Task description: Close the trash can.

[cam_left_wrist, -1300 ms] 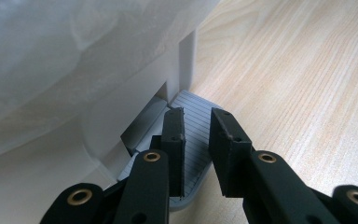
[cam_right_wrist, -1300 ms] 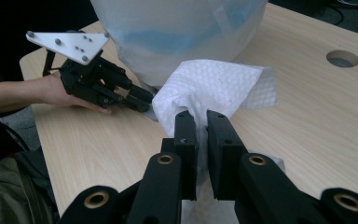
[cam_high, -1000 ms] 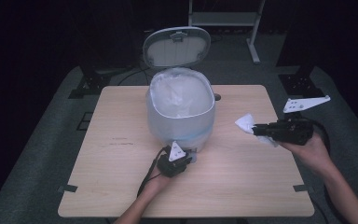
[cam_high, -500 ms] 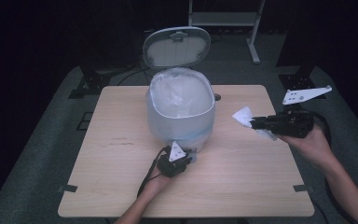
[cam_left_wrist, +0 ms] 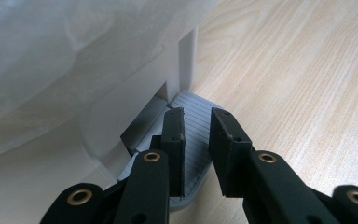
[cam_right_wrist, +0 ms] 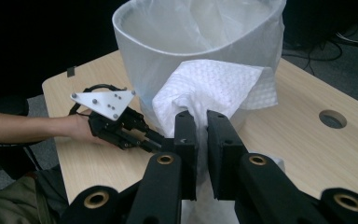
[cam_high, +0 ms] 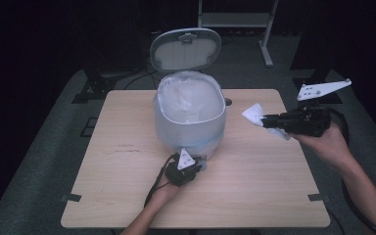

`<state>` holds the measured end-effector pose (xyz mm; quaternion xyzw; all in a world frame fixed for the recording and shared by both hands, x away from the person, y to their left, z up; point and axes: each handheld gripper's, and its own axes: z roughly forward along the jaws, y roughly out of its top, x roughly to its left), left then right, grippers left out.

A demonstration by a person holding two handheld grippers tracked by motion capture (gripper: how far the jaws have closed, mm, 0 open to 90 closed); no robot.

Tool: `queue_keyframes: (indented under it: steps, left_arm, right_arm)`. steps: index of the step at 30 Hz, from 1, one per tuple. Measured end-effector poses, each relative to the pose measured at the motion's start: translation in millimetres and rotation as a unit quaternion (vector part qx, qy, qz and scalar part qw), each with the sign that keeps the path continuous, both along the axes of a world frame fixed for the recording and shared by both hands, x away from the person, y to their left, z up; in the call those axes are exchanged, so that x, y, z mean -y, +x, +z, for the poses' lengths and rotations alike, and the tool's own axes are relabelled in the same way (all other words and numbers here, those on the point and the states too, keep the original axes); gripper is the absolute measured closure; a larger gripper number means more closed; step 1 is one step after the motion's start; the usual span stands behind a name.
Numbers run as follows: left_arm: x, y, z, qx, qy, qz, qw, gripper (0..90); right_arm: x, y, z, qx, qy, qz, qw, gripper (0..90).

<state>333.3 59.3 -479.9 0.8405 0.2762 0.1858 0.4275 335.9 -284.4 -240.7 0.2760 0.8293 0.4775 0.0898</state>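
A white pedal bin [cam_high: 190, 115] lined with a clear plastic bag stands mid-table, its lid [cam_high: 186, 49] raised at the back. My left gripper [cam_high: 196, 163] is shut with nothing between the jaws, and its tips rest on the bin's grey ribbed pedal [cam_left_wrist: 193, 135] at the front of the base. In the left gripper view the left gripper [cam_left_wrist: 196, 116] lies right against the bin wall. My right gripper [cam_high: 267, 120] is held above the table to the right of the bin, shut on a crumpled white paper towel [cam_high: 253, 114]. In the right gripper view the towel [cam_right_wrist: 214, 86] hangs from the right gripper [cam_right_wrist: 196, 116] in front of the bin's open mouth [cam_right_wrist: 168, 42].
The wooden table [cam_high: 127, 161] has bare surface on both sides of the bin and a small round hole [cam_high: 228, 102] near its back right. A metal stand [cam_high: 264, 44] and cables sit on the dark floor behind the table.
My right gripper has risen with the paper towel and shifted slightly right. The left gripper has stayed on the pedal and the lid has stayed up.
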Motion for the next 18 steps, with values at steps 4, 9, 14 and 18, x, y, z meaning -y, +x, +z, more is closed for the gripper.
queue_keyframes:
  steps: [4,9,14,18]
  left_arm:
    - [0.0,-0.1,0.0,0.0,-0.001,0.001,1.0,75.7]
    - [0.1,0.0,-0.2,0.0,-0.001,0.001,1.0,75.8]
    - [0.1,0.0,-0.2,0.001,-0.001,0.001,1.0,75.7]
    - [0.0,0.1,-0.2,0.0,-0.002,0.001,1.0,75.8]
  right_arm:
    - [-5.5,0.8,6.2,0.002,-0.005,0.005,1.0,82.1]
    - [-11.4,1.6,14.9,0.007,-0.008,0.012,0.9999,82.2]
    - [-16.6,3.7,22.5,0.014,-0.01,0.016,0.9997,82.3]
    - [-21.3,4.7,28.9,0.015,-0.012,0.018,0.9996,82.2]
